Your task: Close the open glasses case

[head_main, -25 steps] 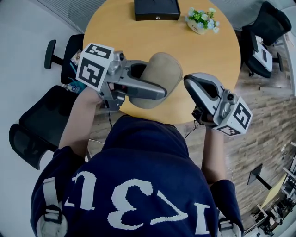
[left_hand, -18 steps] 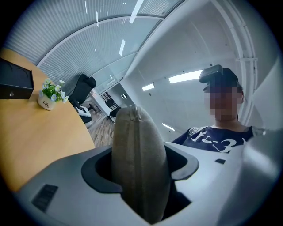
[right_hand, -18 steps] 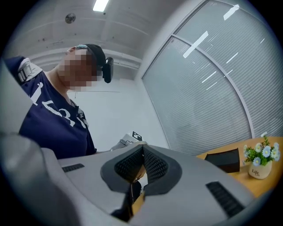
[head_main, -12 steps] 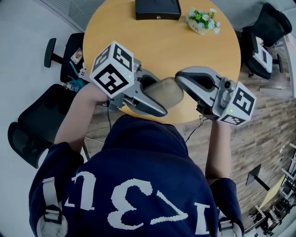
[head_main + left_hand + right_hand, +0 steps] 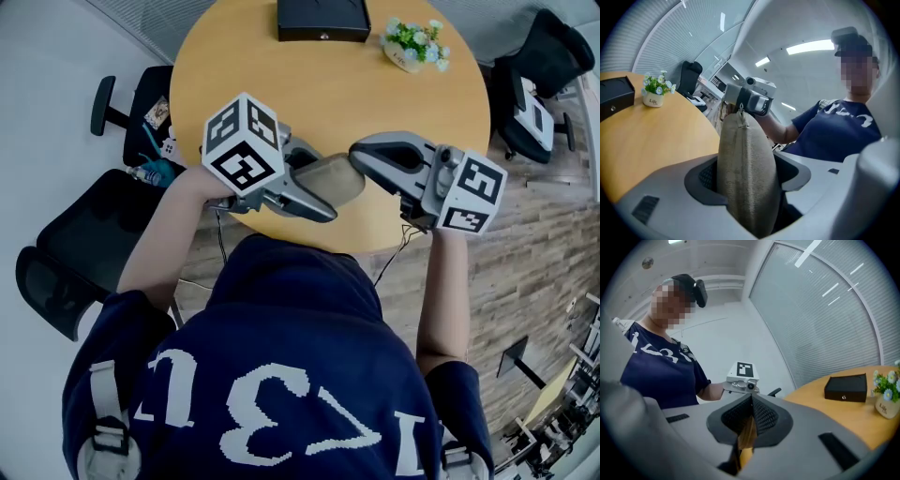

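A beige fabric glasses case [image 5: 336, 178] hangs over the near edge of the round wooden table [image 5: 337, 84]. My left gripper [image 5: 322, 184] is shut on it, one finger on each broad side. In the left gripper view the case [image 5: 747, 173] stands edge-on between the pads, its zip seam facing the camera and running up to the far end. My right gripper [image 5: 357, 156] is shut, with its tips right at the case's right end; I cannot tell whether they touch it. In the right gripper view the right gripper [image 5: 749, 401] shows only a thin tan strip in the slit.
A black box [image 5: 322, 19] and a small pot of flowers [image 5: 412, 42] stand at the table's far side. Black office chairs sit left [image 5: 84, 234] and far right [image 5: 544, 56]. The person's torso fills the lower head view.
Both grippers have come down and closer together. The case has sunk toward the table edge and turned more edge-on, and the right gripper's tips have reached its right end.
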The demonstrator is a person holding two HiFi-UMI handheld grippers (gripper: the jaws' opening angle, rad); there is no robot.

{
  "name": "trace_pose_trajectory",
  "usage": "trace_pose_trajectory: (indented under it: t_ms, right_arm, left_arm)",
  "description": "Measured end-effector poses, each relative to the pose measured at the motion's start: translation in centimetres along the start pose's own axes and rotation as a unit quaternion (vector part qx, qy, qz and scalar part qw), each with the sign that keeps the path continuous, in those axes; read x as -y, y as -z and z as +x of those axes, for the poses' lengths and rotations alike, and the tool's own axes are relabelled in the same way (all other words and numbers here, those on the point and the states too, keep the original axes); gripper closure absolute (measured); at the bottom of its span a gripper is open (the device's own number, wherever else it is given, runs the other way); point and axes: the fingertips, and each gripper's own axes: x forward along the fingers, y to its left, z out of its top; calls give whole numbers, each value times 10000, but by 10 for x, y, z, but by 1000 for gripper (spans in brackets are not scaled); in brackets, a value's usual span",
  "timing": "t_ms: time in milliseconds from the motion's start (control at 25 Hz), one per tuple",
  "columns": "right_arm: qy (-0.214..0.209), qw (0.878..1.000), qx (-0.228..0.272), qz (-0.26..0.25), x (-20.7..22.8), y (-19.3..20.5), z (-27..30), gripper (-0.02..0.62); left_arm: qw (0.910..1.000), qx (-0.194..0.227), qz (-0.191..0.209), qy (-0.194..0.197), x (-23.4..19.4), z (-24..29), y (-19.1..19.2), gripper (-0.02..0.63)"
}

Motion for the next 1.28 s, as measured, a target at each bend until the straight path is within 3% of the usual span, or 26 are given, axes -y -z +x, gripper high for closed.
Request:
trace_pose_trajectory:
  t_ms: [160,360,400,440,480,560,720,960,1040,1280]
  right_arm:
    - [359,9978,-255,493,32,52,1,572]
    - [778,9878,-227,1327,67,120,-2,572]
    - [868,9851,-173,1472,74,130,-3,572]
    - [959,9818,-38,1637,81,136,-5,572]
    - [1069,9779,139,1792,89,138,-9,572]
    - [1410,9704,386,1922,109,137,-15,571]
    - [2276,9491,751,2042,165,134,-32,571]
    - [3164,9289,906,1699,240,141,-43,560]
    - [3431,9229,990,1443,251,134,-49,474]
    - [3948,9061,1398,599,222,92,-75,558]
  left_arm:
    - [9979,319,171,-541,-57,6,27,313]
    - [9858,1279,-495,-972,-127,1,52,324]
    - [9822,1384,-554,-1144,-140,-1,57,357]
    - [9785,1453,-558,-1350,-151,-5,63,441]
    - [9746,1508,-513,-1577,-160,-9,68,573]
    - [9669,1660,-376,-1901,-169,-17,71,586]
    - [9561,2139,-242,-1990,-159,-29,58,586]
    - [9479,2348,-217,-2141,-140,-41,56,586]
    - [9452,2349,-148,-2262,-136,-47,57,586]
    - [9371,2588,52,-2343,-123,-65,47,586]
